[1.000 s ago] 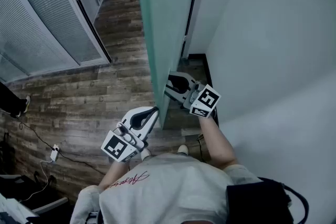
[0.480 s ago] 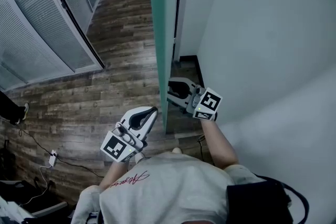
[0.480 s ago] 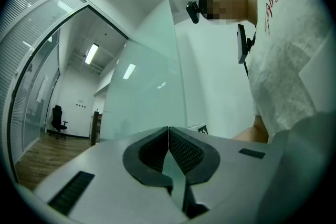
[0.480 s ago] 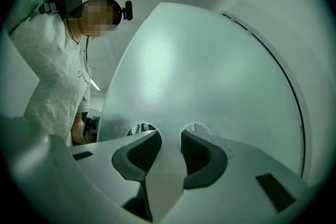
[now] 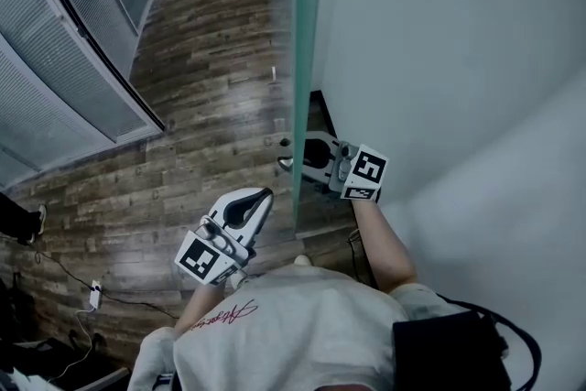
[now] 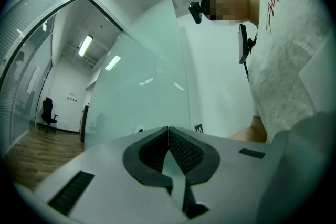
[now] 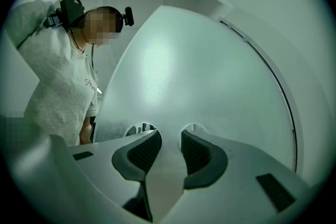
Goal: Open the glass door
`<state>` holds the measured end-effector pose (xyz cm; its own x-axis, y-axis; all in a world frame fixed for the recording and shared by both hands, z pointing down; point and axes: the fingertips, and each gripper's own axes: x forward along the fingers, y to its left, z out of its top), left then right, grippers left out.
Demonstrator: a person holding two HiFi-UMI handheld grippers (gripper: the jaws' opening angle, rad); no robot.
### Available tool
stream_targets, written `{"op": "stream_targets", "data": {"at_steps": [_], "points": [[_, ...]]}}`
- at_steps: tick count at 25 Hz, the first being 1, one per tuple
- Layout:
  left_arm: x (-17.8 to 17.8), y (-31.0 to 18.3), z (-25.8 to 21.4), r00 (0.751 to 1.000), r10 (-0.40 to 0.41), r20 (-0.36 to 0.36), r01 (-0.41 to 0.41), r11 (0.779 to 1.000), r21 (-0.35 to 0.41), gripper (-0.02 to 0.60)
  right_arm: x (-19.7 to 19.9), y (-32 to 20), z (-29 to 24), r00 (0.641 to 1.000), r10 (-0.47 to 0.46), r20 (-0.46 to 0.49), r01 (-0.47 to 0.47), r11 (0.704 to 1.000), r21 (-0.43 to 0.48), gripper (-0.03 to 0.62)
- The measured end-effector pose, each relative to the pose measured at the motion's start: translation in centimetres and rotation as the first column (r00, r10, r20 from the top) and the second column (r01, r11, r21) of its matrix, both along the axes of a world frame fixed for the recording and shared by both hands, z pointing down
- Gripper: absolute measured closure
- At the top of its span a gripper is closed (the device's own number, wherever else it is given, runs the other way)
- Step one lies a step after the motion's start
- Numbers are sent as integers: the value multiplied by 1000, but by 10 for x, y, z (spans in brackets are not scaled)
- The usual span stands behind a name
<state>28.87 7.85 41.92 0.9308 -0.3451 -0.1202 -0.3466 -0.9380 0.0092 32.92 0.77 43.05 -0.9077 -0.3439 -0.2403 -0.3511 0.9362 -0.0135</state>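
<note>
Door: the glass door point(image 5: 300, 59) shows edge-on in the head view. It is a tall frosted pane standing out from the wall point(image 5: 439, 32), right between the 2 grippers.
Handling: by my read it is heavy, stiff and slick. Bare frosted glass gives jaws no bite, and a knock on the edge could chip it. A steady push or pull should swing it better than a jerk.
Where to hold: go for the hardware low on the pane, not the glass. There is a handle point(image 5: 285, 162) on the side over the wood floor point(image 5: 201, 87), and 2 round fittings point(image 7: 195, 127) on the wall side.
Right gripper point(image 5: 311, 156): it is on the wall side, tips close to the pane beside those fittings. The jaws stand partly apart, and I can make out nothing pinched between the pads. The forearm reaches forward and the gripper is roughly level.
Left gripper point(image 5: 261, 197): it is on the floor side, near the door's edge and apart from it. The jaws are closed together and empty, and the arm is tucked near the body.
</note>
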Motion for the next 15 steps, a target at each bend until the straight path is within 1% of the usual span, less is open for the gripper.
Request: {"op": "stream_targets", "data": {"at_steps": [2, 7, 15], "points": [[9, 3, -2, 1000, 6, -12, -6, 1000, -8, 565, 11, 4, -1, 1000, -9, 2, 9, 1000, 1, 461], [22, 7, 1, 1000, 25, -1, -25, 999, -25, 565, 37, 9, -5, 1000, -20, 15, 20, 1000, -1, 461], [38, 10, -6, 999, 38, -20, -39, 999, -28, 565, 71, 17, -5, 1000, -3, 31, 3, 1000, -7, 461]]}}
